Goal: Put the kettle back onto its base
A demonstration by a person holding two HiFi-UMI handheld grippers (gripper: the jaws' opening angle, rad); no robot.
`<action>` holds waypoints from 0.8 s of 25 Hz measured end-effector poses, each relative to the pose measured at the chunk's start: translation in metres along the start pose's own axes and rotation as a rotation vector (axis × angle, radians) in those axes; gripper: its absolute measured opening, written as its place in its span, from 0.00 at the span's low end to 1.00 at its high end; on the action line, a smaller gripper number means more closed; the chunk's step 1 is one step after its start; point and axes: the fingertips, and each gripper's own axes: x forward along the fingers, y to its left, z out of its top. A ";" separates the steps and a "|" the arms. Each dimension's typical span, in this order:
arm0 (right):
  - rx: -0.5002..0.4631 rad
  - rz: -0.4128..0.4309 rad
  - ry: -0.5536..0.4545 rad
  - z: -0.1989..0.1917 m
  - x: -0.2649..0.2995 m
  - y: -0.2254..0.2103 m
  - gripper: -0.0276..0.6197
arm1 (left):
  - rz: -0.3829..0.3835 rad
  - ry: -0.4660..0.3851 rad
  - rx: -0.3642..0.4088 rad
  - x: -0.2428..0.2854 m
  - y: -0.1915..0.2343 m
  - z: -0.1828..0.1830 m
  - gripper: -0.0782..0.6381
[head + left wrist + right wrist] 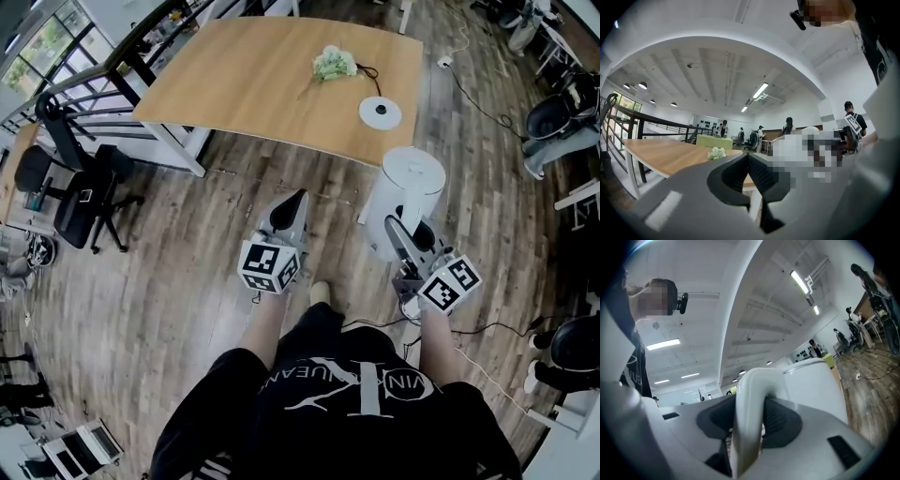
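A white kettle hangs in the air over the wooden floor, short of the table's near edge. My right gripper is shut on its handle, which runs up between the dark pads. The round white base with a dark centre lies on the wooden table, near its right front edge, with a black cord running off behind it. My left gripper is shut and holds nothing, level with the right one and to its left. In the left gripper view its jaws meet with no gap.
A bunch of white flowers lies on the table just left of the base. Black office chairs stand at the left, more chairs at the right. Cables trail over the floor by my feet. Several people stand far off in the room.
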 end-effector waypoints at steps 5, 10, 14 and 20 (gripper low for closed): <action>0.007 -0.021 -0.003 -0.003 0.027 -0.024 0.29 | -0.030 0.020 -0.003 0.035 0.028 -0.010 0.12; 0.001 -0.043 -0.012 -0.007 0.045 -0.042 0.29 | -0.060 0.022 -0.006 0.060 0.050 -0.017 0.12; -0.019 -0.055 -0.019 0.000 0.060 -0.049 0.29 | -0.087 0.025 -0.011 0.074 0.063 -0.019 0.12; -0.029 -0.066 -0.033 0.020 0.078 -0.062 0.29 | -0.113 0.023 -0.033 0.098 0.070 -0.013 0.12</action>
